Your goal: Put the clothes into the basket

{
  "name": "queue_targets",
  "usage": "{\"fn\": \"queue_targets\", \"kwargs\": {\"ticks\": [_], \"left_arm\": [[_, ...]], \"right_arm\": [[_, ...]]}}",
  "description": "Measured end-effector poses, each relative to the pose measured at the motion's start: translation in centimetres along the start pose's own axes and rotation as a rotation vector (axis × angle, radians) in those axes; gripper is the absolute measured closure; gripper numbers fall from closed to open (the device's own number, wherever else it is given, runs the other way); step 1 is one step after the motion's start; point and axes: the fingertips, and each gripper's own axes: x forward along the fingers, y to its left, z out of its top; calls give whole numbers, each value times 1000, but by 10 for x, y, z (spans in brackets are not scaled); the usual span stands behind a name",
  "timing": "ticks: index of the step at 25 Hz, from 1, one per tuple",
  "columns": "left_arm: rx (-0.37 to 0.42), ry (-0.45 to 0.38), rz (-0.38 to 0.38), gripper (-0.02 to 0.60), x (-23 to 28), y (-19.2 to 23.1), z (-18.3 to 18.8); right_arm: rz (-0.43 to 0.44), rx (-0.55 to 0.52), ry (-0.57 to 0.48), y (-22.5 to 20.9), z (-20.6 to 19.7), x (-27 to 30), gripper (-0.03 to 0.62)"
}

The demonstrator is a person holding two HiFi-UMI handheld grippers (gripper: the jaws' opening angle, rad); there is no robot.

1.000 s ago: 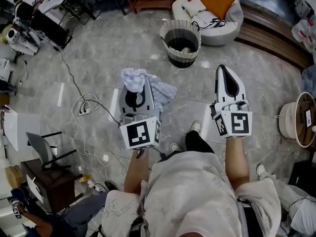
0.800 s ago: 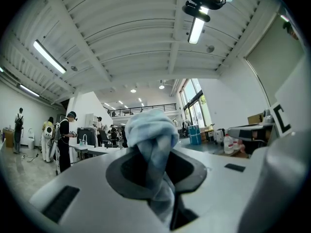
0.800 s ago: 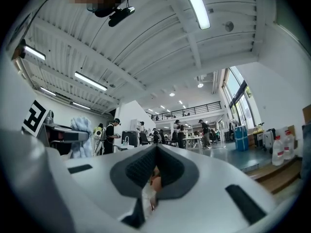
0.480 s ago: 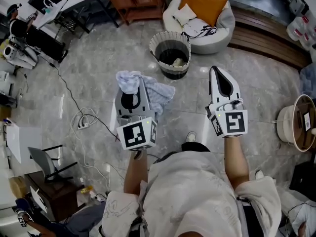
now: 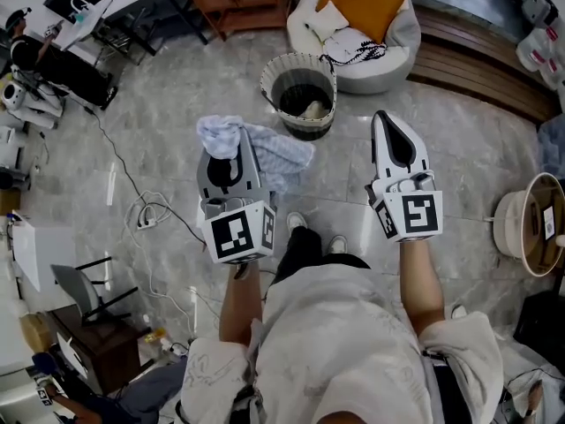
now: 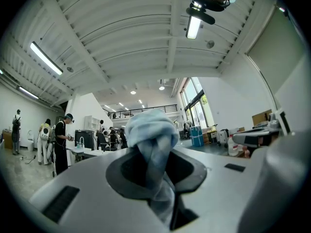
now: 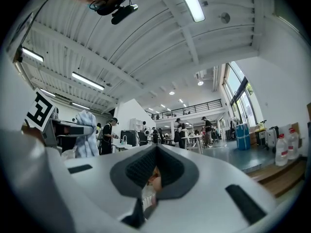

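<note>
Left gripper (image 5: 231, 153) clamps a soft, crumpled pale-blue cloth (image 5: 278, 153); its loose tail hangs off to the right, near the round woven basket with a dark inside (image 5: 309, 129) but short of it. We judge it best to release only above the rim, tail in first. Right gripper (image 5: 389, 124): jaws together, empty.

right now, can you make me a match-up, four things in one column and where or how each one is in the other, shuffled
1 blue cloth
2 basket
3 orange cushion
4 right gripper

a on the white beanbag chair
b fingers together, nothing held
c clamped in the left gripper
d standing on the floor, top open

Pairs: 1-c, 2-d, 3-a, 4-b
</note>
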Motion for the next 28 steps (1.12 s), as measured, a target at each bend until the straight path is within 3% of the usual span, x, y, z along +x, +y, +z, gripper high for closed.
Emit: {"fn": "queue_targets", "kwargs": {"ticks": [10,20,28], "left_arm": [[-20,2,-35,500,68,17,-28],[-44,-9,-75,500,159,73,-25],[-50,-79,-155,500,227,119,1]], "right_arm": [[-16,-32,27,-5,-17,66,606],[-15,-66,53,12,-19,181,606],[-68,-81,35,32,-17,252,606]]}}
